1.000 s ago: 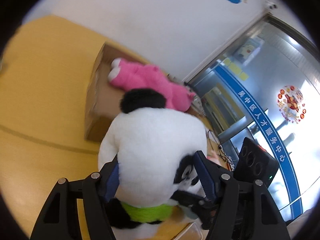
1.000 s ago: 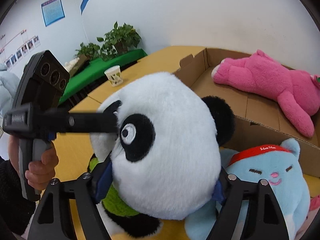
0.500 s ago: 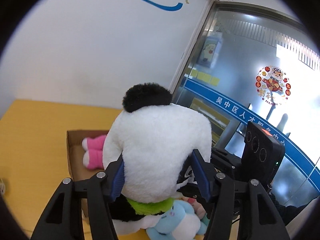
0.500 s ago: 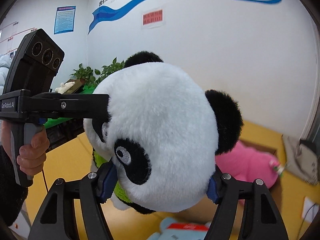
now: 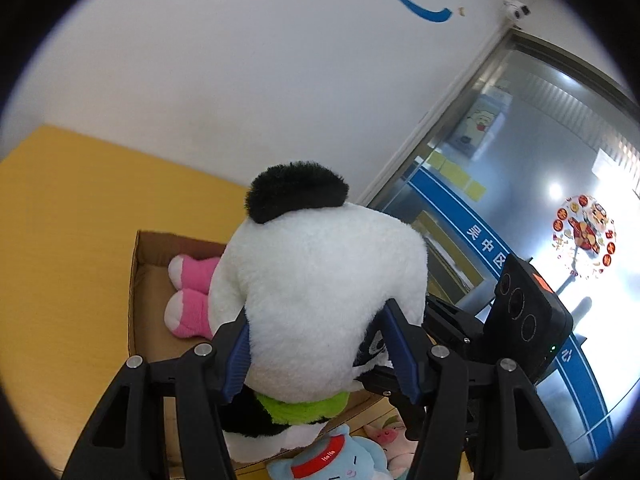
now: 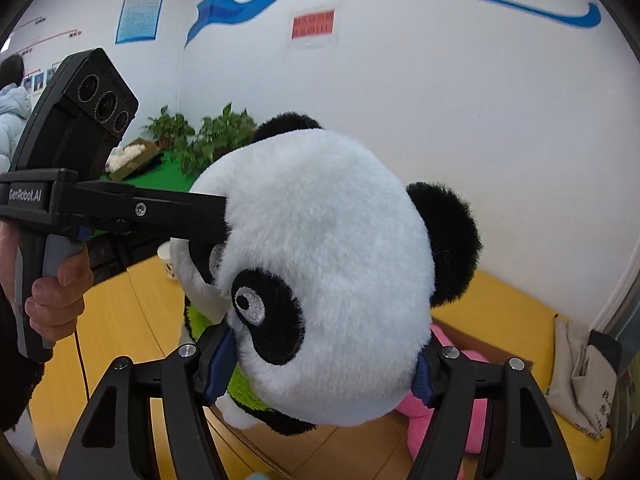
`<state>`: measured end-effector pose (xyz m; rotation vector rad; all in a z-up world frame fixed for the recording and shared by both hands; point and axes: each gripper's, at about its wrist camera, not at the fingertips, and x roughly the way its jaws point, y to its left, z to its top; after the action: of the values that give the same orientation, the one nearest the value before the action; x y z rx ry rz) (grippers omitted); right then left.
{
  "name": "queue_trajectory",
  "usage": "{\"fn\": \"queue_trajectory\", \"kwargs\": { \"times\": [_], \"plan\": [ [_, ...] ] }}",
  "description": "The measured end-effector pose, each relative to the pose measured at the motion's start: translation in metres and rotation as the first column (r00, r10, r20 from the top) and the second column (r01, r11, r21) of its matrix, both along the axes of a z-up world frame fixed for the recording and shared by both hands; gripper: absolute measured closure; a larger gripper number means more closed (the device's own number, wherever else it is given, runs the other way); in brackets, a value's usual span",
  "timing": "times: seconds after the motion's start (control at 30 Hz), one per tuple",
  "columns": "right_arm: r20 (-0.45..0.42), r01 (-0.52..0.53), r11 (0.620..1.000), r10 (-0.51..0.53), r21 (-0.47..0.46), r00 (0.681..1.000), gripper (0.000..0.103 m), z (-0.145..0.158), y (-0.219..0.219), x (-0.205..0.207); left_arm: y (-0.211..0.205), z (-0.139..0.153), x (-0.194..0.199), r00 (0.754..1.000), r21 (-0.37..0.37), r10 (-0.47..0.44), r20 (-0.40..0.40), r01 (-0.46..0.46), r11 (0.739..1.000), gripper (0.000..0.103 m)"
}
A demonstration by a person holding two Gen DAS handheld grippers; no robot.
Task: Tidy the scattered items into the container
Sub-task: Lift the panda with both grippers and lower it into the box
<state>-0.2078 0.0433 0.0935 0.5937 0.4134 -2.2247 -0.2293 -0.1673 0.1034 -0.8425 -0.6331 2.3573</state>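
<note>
Only L view: cardboard box (image 5: 138, 280), blue plush (image 5: 336, 460).

- Even, bright indoor light fills both views; the white wall (image 6: 500, 128) reads clean, with only soft shadows.
- Daylight blows out through the glass door (image 5: 560, 208) at right in the left view, washing out detail there.
- Fisheye bending curves straight lines, and a black rim rings each frame.
- The potted plants (image 6: 204, 140) are smeared by blur; the plush panda (image 6: 328, 272) stays sharp.
</note>
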Motion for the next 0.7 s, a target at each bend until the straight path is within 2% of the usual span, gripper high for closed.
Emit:
{"fn": "queue_trajectory", "kwargs": {
  "times": [0.13,0.33,0.43,0.6,0.7],
  "plan": [
    [0.114,-0.019,1.0,0.017,0.02,0.993,0.028,-0.044,-0.011,-0.033,-0.009,-0.046,-0.019,0.992,0.014,0.049,0.116,-0.051,0.999,0.045],
    [0.261,-0.047,0.997,0.028,0.067,0.965,0.029,-0.113,-0.034,-0.065,-0.024,-0.108,-0.033,0.96,0.022,0.094,0.265,-0.103,0.994,0.045],
    [0.312,-0.064,0.995,0.036,0.083,0.949,0.029,-0.137,-0.042,-0.071,-0.026,-0.12,-0.035,0.949,0.001,0.112,0.293,-0.118,0.993,0.045],
    [0.415,-0.077,0.992,0.031,0.095,0.909,0.029,-0.159,-0.053,-0.088,-0.027,-0.141,-0.039,0.927,-0.042,0.141,0.349,-0.135,0.99,0.045],
    [0.464,-0.076,0.992,0.018,0.105,0.886,0.029,-0.174,-0.059,-0.1,-0.03,-0.147,-0.042,0.925,-0.055,0.164,0.343,-0.155,0.986,0.045]
  ]
}}
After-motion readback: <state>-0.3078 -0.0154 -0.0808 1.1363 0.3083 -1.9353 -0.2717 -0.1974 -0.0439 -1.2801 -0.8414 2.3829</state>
